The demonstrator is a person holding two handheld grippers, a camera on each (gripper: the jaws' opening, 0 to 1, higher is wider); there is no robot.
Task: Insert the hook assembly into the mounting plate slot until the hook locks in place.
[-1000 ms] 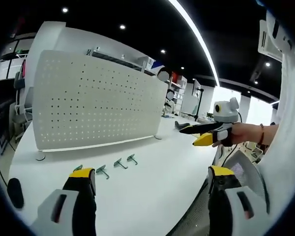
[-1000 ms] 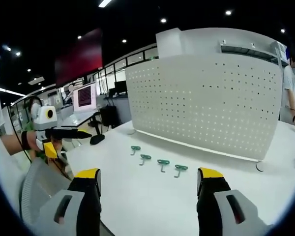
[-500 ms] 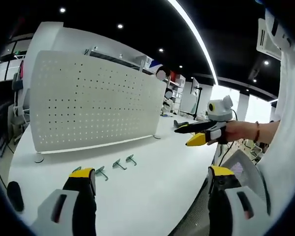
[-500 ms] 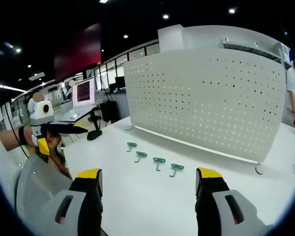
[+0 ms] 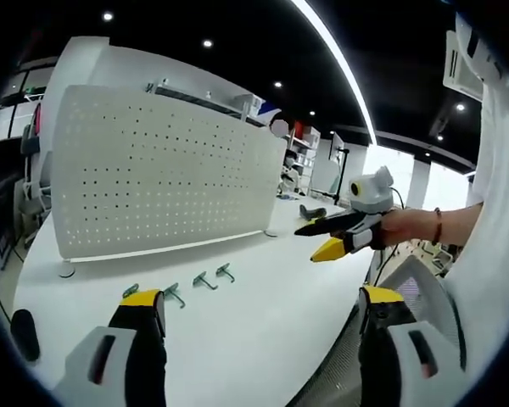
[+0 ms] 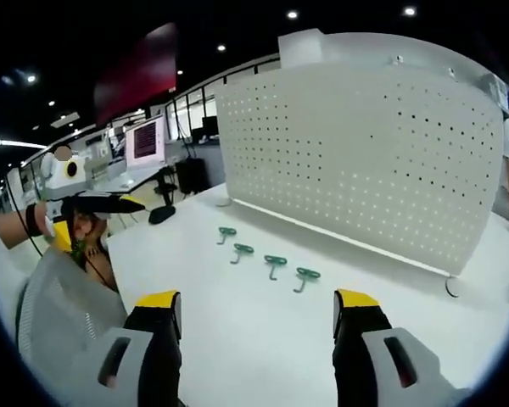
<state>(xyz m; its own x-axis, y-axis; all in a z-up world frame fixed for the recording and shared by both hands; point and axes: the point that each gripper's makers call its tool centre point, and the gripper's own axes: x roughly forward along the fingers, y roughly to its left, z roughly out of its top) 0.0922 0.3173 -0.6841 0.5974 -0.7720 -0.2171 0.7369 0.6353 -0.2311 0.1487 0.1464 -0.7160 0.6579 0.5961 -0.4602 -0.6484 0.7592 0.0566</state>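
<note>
Four small green metal hooks point(image 6: 273, 264) lie in a row on the white tabletop point(image 6: 237, 331) before the upright white perforated mounting plate point(image 6: 365, 161) — both the left claw point(image 5: 253, 307) and the right claw point(image 6: 258, 307) spread wide, holding nothing

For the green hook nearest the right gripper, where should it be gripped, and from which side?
Probably the thin metal shank of the nearest green hook, approached from above. It lies flat on the white table, apart from its neighbours, the shank pointing away from the pegboard.

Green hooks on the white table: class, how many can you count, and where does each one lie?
4, in a row before the pegboard: far-left hook, second hook, third hook, far-right hook. None looks hidden.
</note>
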